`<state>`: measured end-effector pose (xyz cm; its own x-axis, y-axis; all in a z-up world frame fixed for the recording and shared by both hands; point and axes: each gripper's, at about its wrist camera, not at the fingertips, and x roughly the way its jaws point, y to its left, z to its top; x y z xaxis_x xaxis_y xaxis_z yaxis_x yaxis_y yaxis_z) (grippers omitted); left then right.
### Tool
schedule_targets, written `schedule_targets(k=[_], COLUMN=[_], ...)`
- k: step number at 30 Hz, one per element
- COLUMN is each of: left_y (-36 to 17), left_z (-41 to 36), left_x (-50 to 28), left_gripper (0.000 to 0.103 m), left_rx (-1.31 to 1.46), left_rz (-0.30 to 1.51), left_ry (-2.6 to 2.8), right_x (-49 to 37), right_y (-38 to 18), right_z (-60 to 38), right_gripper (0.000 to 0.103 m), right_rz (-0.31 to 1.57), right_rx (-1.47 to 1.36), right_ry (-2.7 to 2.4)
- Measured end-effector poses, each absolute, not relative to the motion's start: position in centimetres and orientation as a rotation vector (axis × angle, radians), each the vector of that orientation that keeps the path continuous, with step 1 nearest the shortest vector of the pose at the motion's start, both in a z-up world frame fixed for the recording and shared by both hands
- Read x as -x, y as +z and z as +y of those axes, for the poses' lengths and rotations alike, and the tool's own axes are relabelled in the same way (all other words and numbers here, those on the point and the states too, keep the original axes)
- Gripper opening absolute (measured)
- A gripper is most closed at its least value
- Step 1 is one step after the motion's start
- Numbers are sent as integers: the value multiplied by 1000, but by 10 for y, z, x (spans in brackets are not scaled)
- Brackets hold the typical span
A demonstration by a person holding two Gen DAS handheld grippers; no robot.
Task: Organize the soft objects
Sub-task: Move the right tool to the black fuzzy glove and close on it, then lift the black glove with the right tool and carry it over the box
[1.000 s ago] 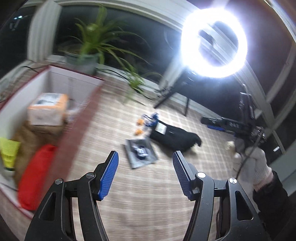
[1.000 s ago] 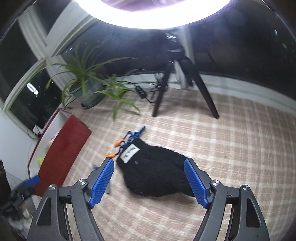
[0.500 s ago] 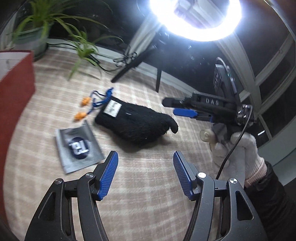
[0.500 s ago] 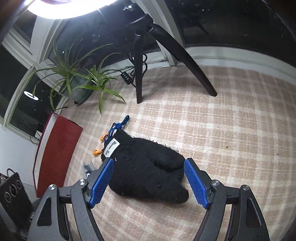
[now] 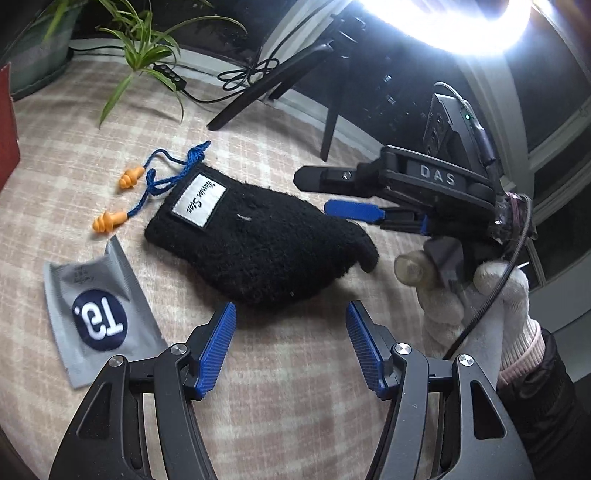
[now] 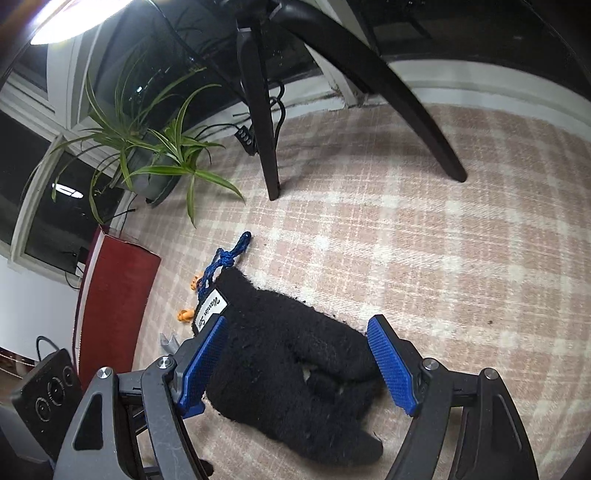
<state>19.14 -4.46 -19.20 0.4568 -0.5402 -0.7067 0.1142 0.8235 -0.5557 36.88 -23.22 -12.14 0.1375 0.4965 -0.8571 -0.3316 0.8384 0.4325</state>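
A black fuzzy glove (image 5: 258, 240) with a white label lies on the plaid cloth (image 5: 74, 155). Orange earplugs on a blue cord (image 5: 125, 199) lie left of it, and a grey sachet (image 5: 96, 317) lies nearer, at the left. My left gripper (image 5: 291, 343) is open and empty, just short of the glove's near edge. My right gripper (image 6: 299, 362) is open, its blue pads (image 6: 391, 365) on either side of the glove (image 6: 288, 373), low over it. The right gripper also shows in the left wrist view (image 5: 351, 195), at the glove's right end.
A red-sided box (image 6: 110, 302) stands at the left of the cloth. A potted spider plant (image 6: 147, 162) and the tripod legs (image 6: 262, 122) of a ring light (image 5: 461, 26) stand at the back, with a cable and switch (image 5: 166, 74) on the cloth.
Both grippers have moved in toward the glove. The left view swung right, away from the box. The right gripper now straddles the glove. Both stay open.
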Motion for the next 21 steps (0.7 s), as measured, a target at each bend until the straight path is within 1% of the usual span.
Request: schedule_targets(k=[3,7,9,12,16,19,21], left_y=[-196,-203,-206,-208,-207,-204,-204], left_z=[-44,-43,-42,-43,-46,-49,-51], left_x=[-198,-206,-208,-209,-208,-203,-197], left_gripper=[61,61,59,58,48,40,40], left_rx=[476,495,501,500,492,474,464], left_rz=[1020,1021,1014,1009,995,991,996], left_ry=[-406,-402,-407,-418,-444,-471,-495], right_x=[-368,-362,-357,-347,-330,-316,-303], right_y=[-128,-132,-133,-135,-137,-135,-134], right_z=[-230,-230,-233,-237,-245,-247,-248], right_gripper=[73,56,52,41,31,27,26], right_rz=[1324,1350,1360,1374,1387,1377,1372], right_rx=[-171,-204,-223,-251,-315,-336,-338], right_ry=[630,662,666,678,686,678,667])
